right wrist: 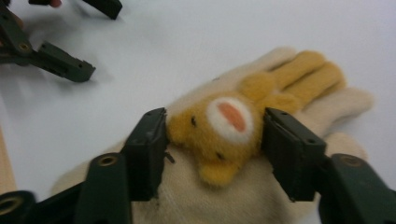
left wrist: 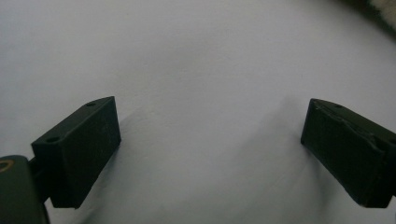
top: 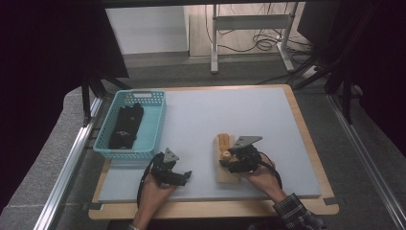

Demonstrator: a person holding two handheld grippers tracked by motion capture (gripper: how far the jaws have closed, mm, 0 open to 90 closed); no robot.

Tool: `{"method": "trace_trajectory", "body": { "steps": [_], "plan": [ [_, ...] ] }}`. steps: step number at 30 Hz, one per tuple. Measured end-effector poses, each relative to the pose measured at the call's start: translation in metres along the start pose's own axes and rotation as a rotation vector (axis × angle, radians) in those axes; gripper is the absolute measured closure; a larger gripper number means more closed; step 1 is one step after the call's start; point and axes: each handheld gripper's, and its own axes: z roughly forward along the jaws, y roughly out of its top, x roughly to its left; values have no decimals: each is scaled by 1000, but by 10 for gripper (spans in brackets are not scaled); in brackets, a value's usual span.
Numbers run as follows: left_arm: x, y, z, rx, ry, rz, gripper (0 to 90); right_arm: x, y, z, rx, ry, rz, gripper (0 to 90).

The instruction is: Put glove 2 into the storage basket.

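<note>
Right tongs (right wrist: 212, 135) of mine grip the yellow bear face on the cream woollen glove (right wrist: 299, 116); left tongs (left wrist: 210, 149) stand wide over the pale grey mat (left wrist: 196, 56).

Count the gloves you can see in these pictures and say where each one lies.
2. A cream glove with a bear face lies on the mat under the right gripper. A black glove lies in the blue basket; more may be hidden beneath it.

Tabletop (top: 249, 120): blue basket (top: 158, 120) at left holding black cloth (top: 127, 125); left tongs (top: 184, 175) near front; right tongs (top: 224, 161) over tan glove (top: 223, 143).
</note>
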Motion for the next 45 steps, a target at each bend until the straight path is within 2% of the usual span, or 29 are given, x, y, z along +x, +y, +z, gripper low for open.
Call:
{"method": "trace_trajectory", "body": {
  "steps": [2,3,8,9,10,11,12,14,15,17,18,19,23,26,32,38,43,44,45],
  "plan": [
    [0,0,0,0,0,0,51,-1,1,-4,-13,-4,0,374],
    [0,0,0,0,0,0,51,-4,2,-13,-36,-14,7,363],
    [0,0,0,0,0,0,51,-15,-3,-28,-56,-38,35,377],
    [0,0,0,0,0,0,51,-22,-9,-34,-58,-42,57,425],
    [0,0,0,0,0,0,51,-22,-9,-34,-58,-42,57,425],
    [0,0,0,4,0,5,51,-28,-18,-39,-50,-50,82,488],
    [0,0,0,4,0,5,51,-28,-18,-39,-50,-50,82,488],
    [0,0,0,4,0,5,51,-34,-28,-41,-41,-41,110,596],
    [0,0,0,4,0,5,51,-34,-28,-41,-41,-41,110,596],
    [0,0,0,4,0,5,51,-35,-38,-41,-22,-31,127,711],
    [0,0,0,4,0,5,51,-35,-38,-41,-22,-31,127,711],
    [0,0,0,4,0,5,51,-35,-43,-40,-10,-26,124,753],
    [0,0,0,4,0,5,52,-32,-51,-35,17,-12,122,793],
    [0,0,0,4,0,5,51,-28,-53,-32,25,-3,118,795],
    [0,0,0,4,0,5,52,-14,-55,-21,46,7,65,790],
    [0,0,0,3,1,3,52,-8,-53,-15,44,17,56,782],
    [1,0,-1,-3,10,-21,47,-1,-48,-7,35,36,45,774],
    [2,-1,-1,-4,16,-34,46,0,-47,-5,34,39,43,771],
    [2,-1,-2,2,29,-31,47,2,-45,-3,33,43,42,768]
  ]
}}
